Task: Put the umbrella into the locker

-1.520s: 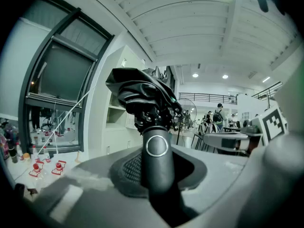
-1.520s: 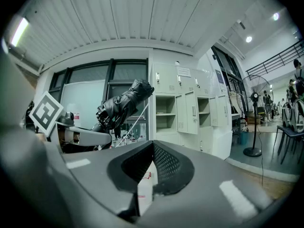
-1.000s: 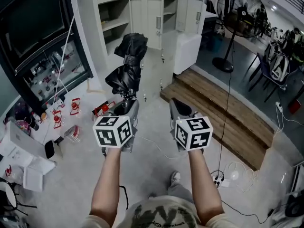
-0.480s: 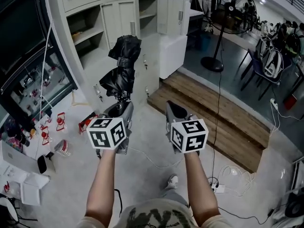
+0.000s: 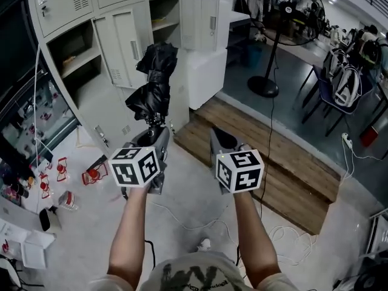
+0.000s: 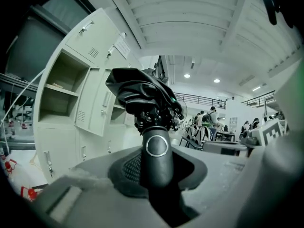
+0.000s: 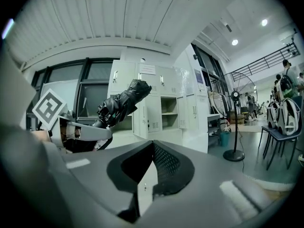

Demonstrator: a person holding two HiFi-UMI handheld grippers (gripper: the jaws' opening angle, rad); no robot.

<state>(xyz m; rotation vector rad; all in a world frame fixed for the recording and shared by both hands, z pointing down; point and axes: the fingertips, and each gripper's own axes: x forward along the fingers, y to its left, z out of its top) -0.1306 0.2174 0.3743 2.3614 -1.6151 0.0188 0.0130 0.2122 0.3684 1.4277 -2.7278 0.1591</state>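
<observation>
holding item: umbrella (image 5: 154, 83), black, folded, canopy bunched and loosely wrapped.

location: in the air ahead of the person, above the floor (image 5: 182, 193), in front of the lockers (image 5: 60, 5) and not yet inside any.

left gripper (image 5: 151, 137): jaws pinched on the handle (image 6: 156, 163), one on each side of it; the round end cap faces back along the gripper.

right gripper (image 5: 221, 137): jaws drawn together at the tips, nothing between them; level with the left gripper and apart from it, taking no part in the hold.

long axis: runs from the left jaws away from the person toward the lockers. canopy end leads, handle end trails. in the right gripper view it slants upward from the grip.

step in hand, by judgement: transport. the grasp is made and the approach to the lockers is under way; insertion has not begun.

targets: open compartment (image 5: 73, 50) to the left, with something small lying in it; a second open bay (image 5: 163, 17) straight ahead, behind the canopy. which is meant cannot be told.

next move calls for: bringing the canopy end in line with an open bay, lowering the slant so the whole length clears the shelf edge, pushing it in lengthwise, then releasing the handle.
</observation>
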